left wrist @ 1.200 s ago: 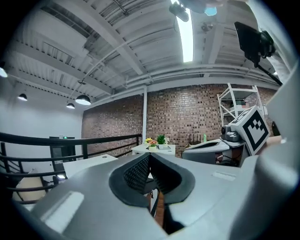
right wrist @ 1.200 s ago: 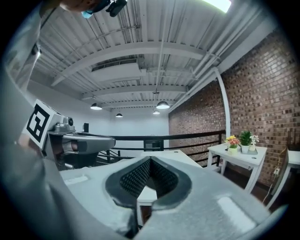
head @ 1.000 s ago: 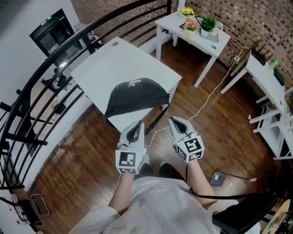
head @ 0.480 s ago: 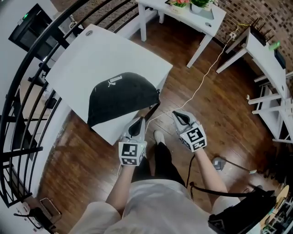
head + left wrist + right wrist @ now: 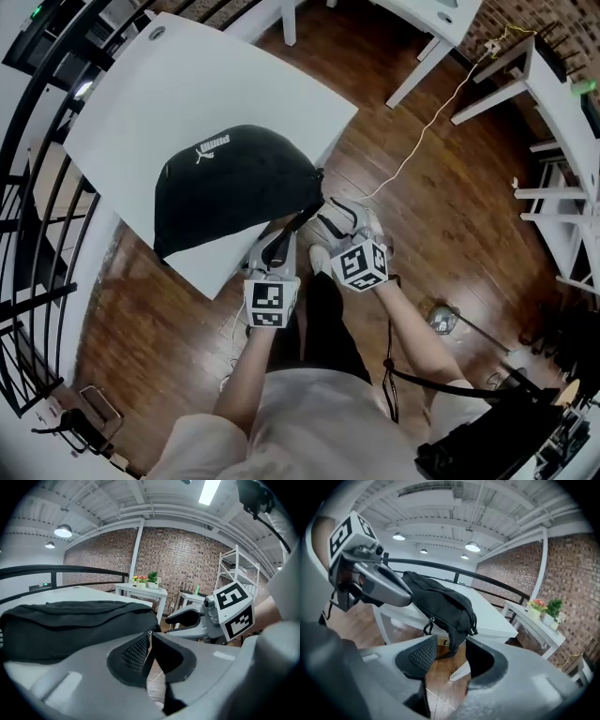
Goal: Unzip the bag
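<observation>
Head view: black bag (image 5: 234, 183) was recorded flat on the white table (image 5: 216, 75), one end at the table's near corner, with both grippers held just off that corner. Left gripper view: left gripper (image 5: 150, 641) was found opening, its gap narrow and empty, the zipper pull (image 5: 149, 633) beyond the tips. A missed pull or pinched fabric was judged likely. Right gripper view: right gripper (image 5: 447, 644) was found opening wide and empty. If left unanchored, the bag was judged liable to be dragged off the table.

Bright ceiling lamps (image 5: 472, 546); sharp centres; fisheye bending, dark corners.
</observation>
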